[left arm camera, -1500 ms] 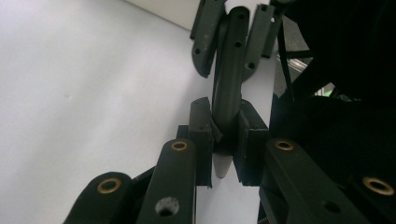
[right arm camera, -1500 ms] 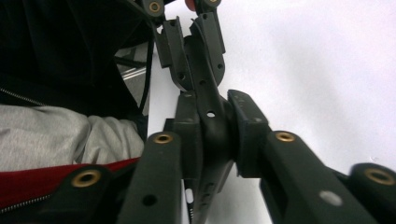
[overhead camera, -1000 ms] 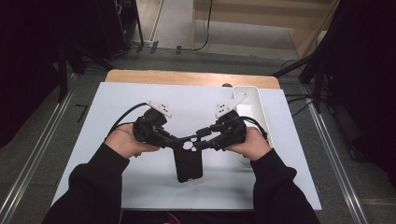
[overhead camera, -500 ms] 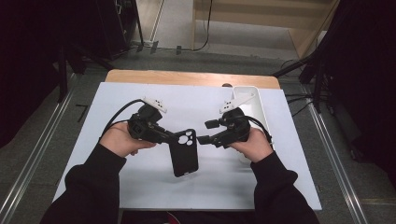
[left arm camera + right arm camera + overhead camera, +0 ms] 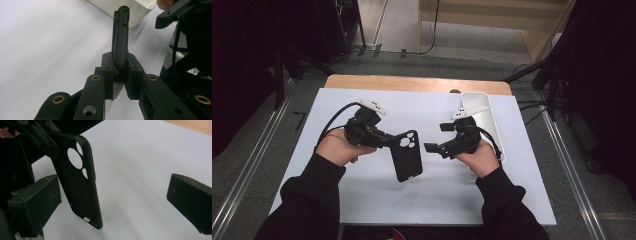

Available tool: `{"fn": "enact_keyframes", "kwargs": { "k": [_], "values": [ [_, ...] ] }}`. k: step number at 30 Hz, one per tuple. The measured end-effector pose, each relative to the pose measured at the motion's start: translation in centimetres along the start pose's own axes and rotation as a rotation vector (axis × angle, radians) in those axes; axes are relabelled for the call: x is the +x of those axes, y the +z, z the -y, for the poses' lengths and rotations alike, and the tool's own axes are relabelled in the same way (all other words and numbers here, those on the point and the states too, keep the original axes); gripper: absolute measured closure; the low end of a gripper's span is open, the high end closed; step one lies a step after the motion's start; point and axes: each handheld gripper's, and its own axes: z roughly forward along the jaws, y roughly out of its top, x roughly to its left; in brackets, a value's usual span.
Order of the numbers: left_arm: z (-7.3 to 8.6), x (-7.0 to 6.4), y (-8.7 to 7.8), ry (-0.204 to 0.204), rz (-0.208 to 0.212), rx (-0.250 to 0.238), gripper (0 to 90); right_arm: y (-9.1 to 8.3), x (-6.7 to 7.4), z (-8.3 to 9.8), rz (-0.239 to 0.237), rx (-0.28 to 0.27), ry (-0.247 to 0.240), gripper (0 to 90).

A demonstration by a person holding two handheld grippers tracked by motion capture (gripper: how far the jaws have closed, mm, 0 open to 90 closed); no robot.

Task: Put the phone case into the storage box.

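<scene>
The left gripper [image 5: 384,140] is clamped on the upper corner of a black phone case [image 5: 406,156], right beside its camera cut-outs, so the rest of the case hangs free past the jaw tips, above the white table sheet [image 5: 362,190]. Seen from the left gripper view, the case [image 5: 121,40] stands edge-on between the two pads, which suggests the narrow pinch is there to keep it steady with one hand alone. Just beyond the case's free long edge, the right gripper [image 5: 437,137] has just been opening its jaws; they now stand wide with nothing between them, apart from the case [image 5: 80,182]. Beyond the right gripper, on its far side from the case, sits a white bin [image 5: 484,112].
</scene>
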Motion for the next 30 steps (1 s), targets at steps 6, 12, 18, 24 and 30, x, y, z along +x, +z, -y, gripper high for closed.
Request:
{"fn": "enact_keyframes", "kwargs": {
  "k": [6,12,18,24,30],
  "values": [
    [0.0,0.5,-0.2,-0.043,-0.038,-0.010,79.0,0.5,0.3,0.2,0.042,-0.031,0.024,0.0],
    [0.0,0.9,-0.5,-0.092,-0.068,-0.033,78.9,1.1,0.6,0.4,0.084,-0.052,0.035,0.0],
    [0.0,1.1,-0.7,-0.115,-0.098,-0.047,79.0,2.1,1.2,0.7,0.126,-0.052,0.034,0.0],
    [0.1,1.2,-0.8,-0.130,-0.126,-0.062,79.0,3.2,1.8,1.1,0.103,-0.052,0.028,0.0],
    [0.0,1.4,-0.5,-0.167,-0.136,-0.052,79.0,4.0,2.4,1.4,0.122,-0.062,0.018,0.0]
  ]
}}
